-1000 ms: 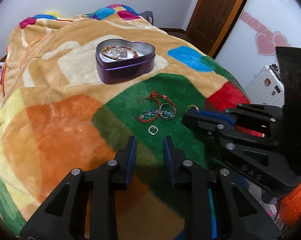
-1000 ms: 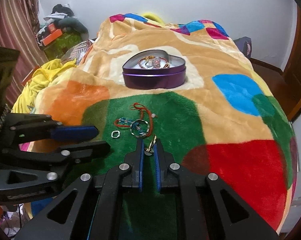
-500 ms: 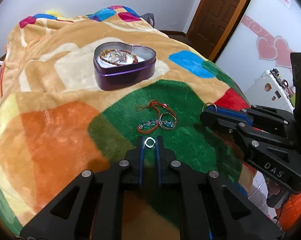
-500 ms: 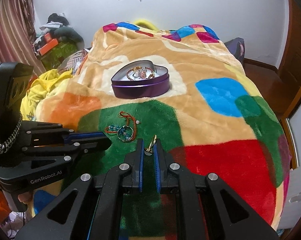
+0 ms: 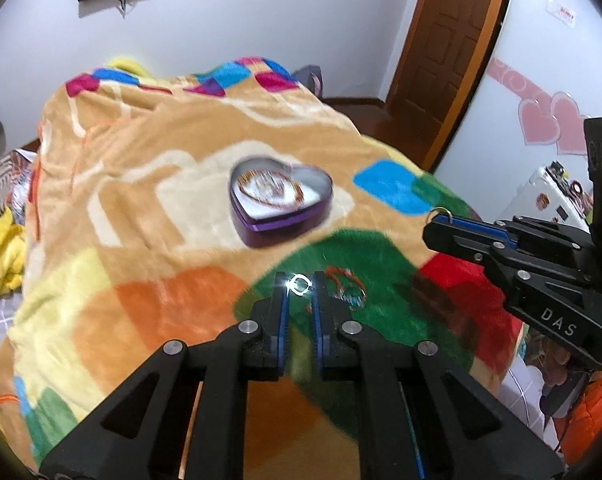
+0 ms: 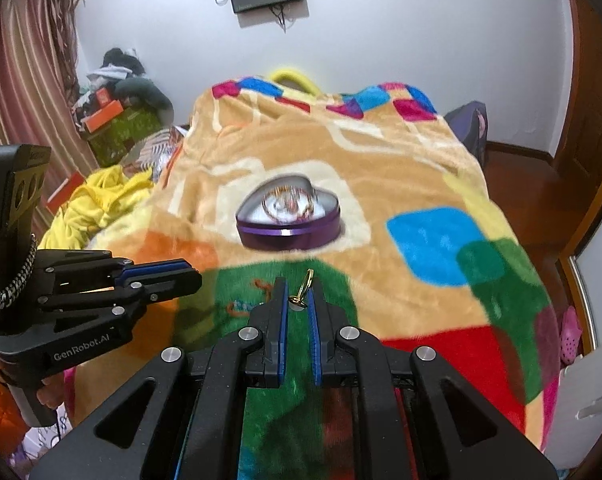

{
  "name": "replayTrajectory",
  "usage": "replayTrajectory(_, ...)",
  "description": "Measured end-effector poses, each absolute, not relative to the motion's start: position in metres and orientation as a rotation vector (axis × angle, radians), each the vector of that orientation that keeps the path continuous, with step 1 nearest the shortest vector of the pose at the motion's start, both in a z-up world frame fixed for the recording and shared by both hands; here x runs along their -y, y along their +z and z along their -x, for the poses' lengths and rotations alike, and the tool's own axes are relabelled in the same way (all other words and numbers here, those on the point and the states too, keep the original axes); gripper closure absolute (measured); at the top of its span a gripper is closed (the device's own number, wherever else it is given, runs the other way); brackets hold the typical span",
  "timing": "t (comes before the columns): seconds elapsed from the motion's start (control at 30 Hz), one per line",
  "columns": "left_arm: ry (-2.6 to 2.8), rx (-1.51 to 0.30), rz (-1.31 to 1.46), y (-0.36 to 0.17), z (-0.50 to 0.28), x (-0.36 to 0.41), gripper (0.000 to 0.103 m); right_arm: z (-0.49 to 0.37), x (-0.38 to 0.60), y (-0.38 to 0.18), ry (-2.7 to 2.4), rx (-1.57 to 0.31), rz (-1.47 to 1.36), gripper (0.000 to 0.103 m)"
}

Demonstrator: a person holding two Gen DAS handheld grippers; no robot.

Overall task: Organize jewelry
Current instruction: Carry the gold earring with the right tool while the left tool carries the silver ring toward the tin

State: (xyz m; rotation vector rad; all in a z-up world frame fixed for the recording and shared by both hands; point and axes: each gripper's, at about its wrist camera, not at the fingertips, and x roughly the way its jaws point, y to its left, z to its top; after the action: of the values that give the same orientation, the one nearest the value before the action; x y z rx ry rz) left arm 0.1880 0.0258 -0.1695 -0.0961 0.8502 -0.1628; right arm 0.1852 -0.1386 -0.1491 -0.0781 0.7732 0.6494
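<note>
Two loads to carry level: small silver ring [image 5: 299,283] pinched in left gripper [image 5: 299,286], thin gold ring [image 6: 304,287] pinched in right gripper [image 6: 298,294]; advance toward purple heart-shaped tin [image 6: 289,216] at 12 o'clock, releasing only above its rim.

So a second ago the left gripper [image 5: 299,285] was open over the blanket [image 5: 141,208]; now it's clamped on the silver ring [image 5: 300,284] and lifted. The right gripper [image 6: 298,293] has carried its gold ring [image 6: 303,288] up too, both closer to the heart-shaped tin [image 6: 289,220].
</note>
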Motion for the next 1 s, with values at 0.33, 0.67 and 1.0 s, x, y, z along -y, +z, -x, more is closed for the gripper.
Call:
replayTrajectory(0.33,-0.118,-0.765,0.092,-0.14,-0.198,-0.043,0.094,-0.192,0.132,-0.12,0.653,-0.678,0.059,0.095)
replayTrajectory(0.67,-0.099,-0.702,0.089,-0.124,-0.206,-0.054,0.094,-0.207,0.122,-0.104,0.665,-0.614,0.032,0.095)
replayTrajectory(1.0,-0.118,-0.731,0.117,-0.142,-0.235,-0.059,0.094,-0.233,0.108,-0.134,0.654,-0.689,0.019,0.095)
